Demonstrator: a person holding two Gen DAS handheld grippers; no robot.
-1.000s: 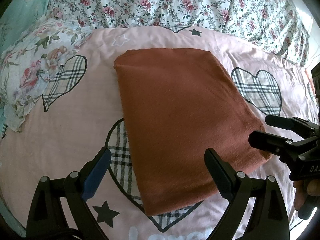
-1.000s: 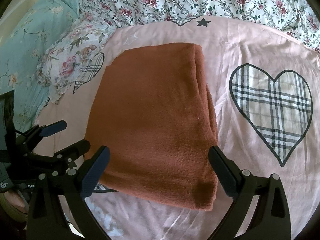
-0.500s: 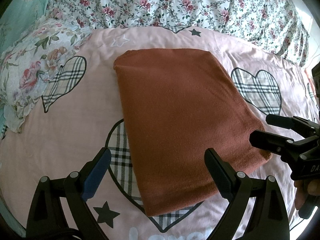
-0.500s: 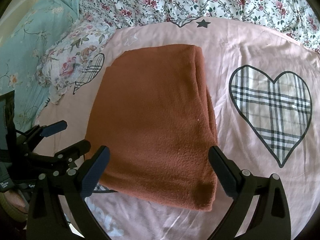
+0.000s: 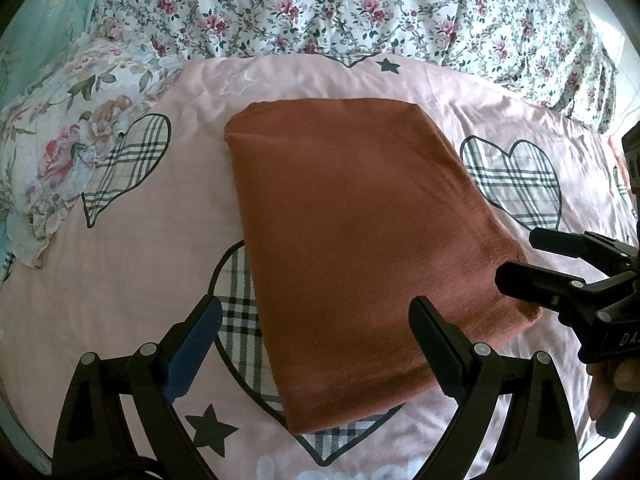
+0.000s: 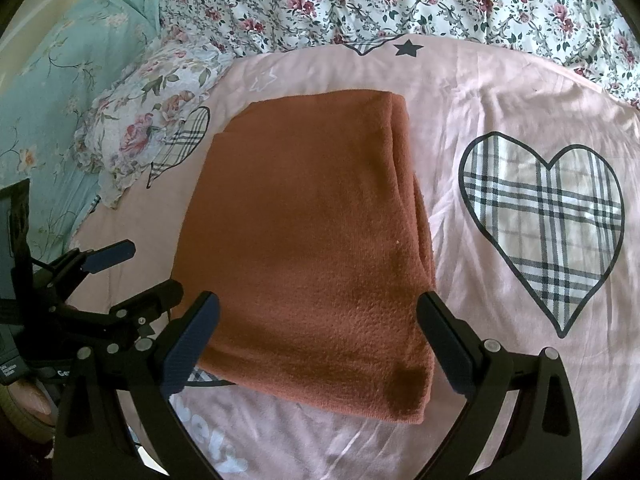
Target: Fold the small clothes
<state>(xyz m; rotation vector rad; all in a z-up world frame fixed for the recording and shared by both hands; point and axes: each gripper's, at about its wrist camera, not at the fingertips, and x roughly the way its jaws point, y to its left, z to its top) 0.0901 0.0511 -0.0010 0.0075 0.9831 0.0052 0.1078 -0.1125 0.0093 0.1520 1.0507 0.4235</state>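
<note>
A rust-brown knitted garment (image 5: 360, 232) lies folded into a neat thick rectangle on the pink bedsheet (image 5: 132, 280); it also shows in the right wrist view (image 6: 308, 248), with stacked layers along its right edge. My left gripper (image 5: 316, 344) is open and empty, just above the garment's near left corner. My right gripper (image 6: 320, 336) is open and empty, over the garment's near edge. Each gripper shows in the other's view: the right gripper (image 5: 520, 260) at the garment's right corner, the left gripper (image 6: 148, 272) at its left side. Neither touches the cloth.
The pink sheet (image 6: 500, 100) has plaid hearts (image 6: 544, 224) and black stars. A floral quilt (image 5: 360, 8) is bunched along the far side. A floral pillow (image 5: 68, 140) lies at the left, and teal bedding (image 6: 52, 88) beyond it.
</note>
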